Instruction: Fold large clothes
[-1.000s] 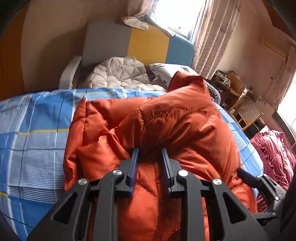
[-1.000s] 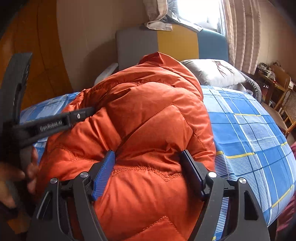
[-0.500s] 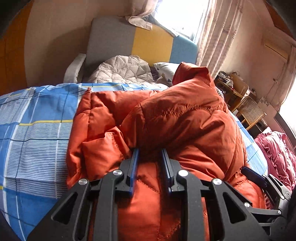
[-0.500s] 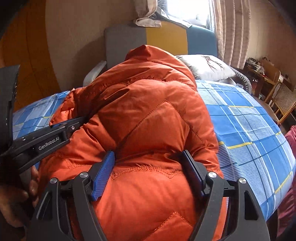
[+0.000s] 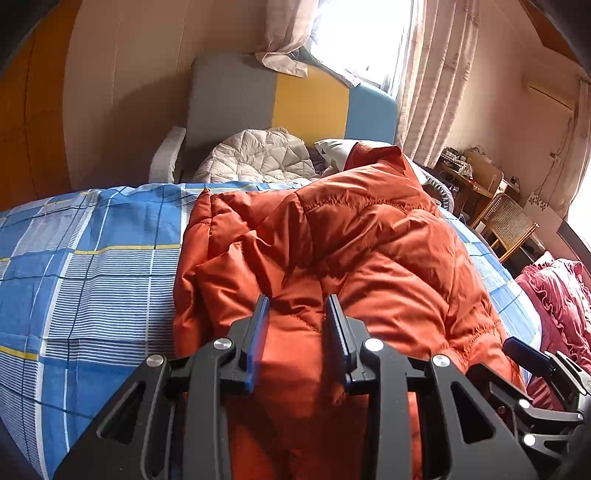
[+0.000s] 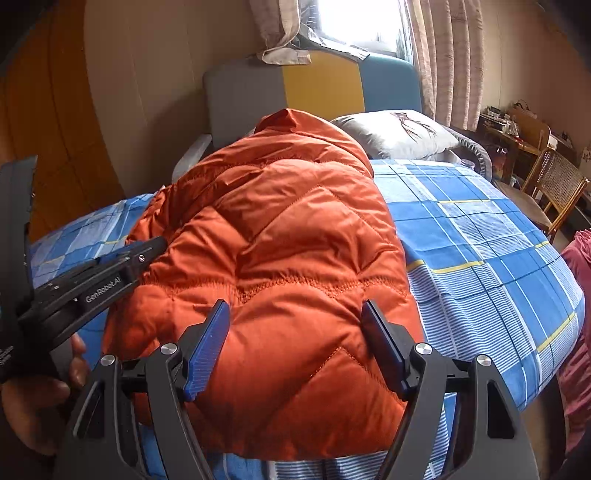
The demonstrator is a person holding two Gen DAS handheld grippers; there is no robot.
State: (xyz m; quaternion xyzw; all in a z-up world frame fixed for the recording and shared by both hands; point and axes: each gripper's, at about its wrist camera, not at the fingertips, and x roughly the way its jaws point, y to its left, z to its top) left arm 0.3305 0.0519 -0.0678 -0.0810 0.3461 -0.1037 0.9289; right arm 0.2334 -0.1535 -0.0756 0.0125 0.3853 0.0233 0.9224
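- Left gripper [image 5: 299,306]: jaws opening, narrow gap, puffy quilted orange down jacket [image 5: 369,251] fabric between them.
- Right gripper [image 6: 295,314]: wide, straddling jacket's near hem on blue plaid bedsheet [image 6: 480,236].

Daylight pours through the window [image 5: 364,33] behind the headboard and burns it out to white glare in both views. The room is otherwise evenly lit and sharp, with soft shadows in the folds of the orange jacket [image 6: 295,236]. Fisheye curvature bends the edges, and the corners go black.
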